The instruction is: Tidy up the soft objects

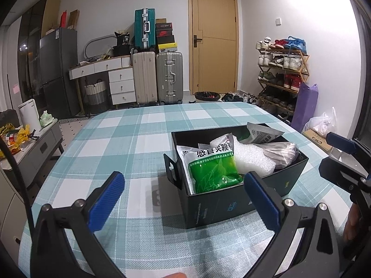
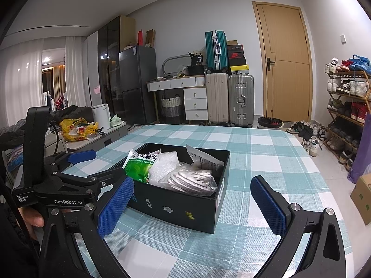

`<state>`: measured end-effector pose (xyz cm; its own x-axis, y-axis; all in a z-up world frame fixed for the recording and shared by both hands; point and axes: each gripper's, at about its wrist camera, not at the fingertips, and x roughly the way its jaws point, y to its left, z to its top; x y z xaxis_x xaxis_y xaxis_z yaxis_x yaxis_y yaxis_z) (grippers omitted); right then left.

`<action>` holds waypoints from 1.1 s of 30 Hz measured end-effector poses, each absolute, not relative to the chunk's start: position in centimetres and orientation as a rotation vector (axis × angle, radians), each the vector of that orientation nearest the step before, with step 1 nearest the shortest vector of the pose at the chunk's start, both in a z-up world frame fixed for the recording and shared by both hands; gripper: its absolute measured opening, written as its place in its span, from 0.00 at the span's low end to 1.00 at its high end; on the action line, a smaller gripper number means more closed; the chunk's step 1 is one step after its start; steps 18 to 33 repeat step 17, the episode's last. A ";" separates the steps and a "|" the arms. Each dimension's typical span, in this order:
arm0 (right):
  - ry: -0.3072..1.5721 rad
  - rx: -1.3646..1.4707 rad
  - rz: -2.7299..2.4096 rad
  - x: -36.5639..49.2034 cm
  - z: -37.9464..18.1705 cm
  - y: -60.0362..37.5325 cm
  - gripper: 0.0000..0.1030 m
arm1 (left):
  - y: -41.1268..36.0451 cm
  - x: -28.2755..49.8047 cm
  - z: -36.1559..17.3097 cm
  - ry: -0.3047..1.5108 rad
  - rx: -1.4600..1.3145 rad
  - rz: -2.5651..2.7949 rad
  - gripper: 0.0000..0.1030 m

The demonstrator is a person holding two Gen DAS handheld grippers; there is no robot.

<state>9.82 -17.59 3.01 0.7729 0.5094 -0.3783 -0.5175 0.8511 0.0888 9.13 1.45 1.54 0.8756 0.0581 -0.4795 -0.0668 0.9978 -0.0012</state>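
A black open box stands on the checked tablecloth. It holds a green and white medicine pouch, a white bubble-wrap piece, a clear bag of grey-white cloth and a silver foil pouch. My left gripper is open and empty, just in front of the box's near left corner; it also shows in the right wrist view. My right gripper is open and empty before the box's front wall.
The table carries a teal and white checked cloth. Beyond it stand suitcases, a white drawer desk, a shoe rack, a door and a low side cabinet at the left.
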 end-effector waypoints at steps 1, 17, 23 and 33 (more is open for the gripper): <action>0.404 -0.021 0.556 9.8 3.0 -17.6 0.99 | 1.4 9.1 1.5 0.500 -0.018 0.065 1.00; 0.404 -0.020 0.556 9.8 3.0 -17.6 0.99 | 1.3 9.0 1.8 0.496 -0.020 0.069 1.00; 0.404 -0.020 0.556 9.8 3.0 -17.6 0.99 | 1.3 9.0 1.8 0.496 -0.020 0.069 1.00; 0.404 -0.020 0.556 9.8 3.0 -17.6 0.99 | 1.3 9.0 1.8 0.496 -0.020 0.069 1.00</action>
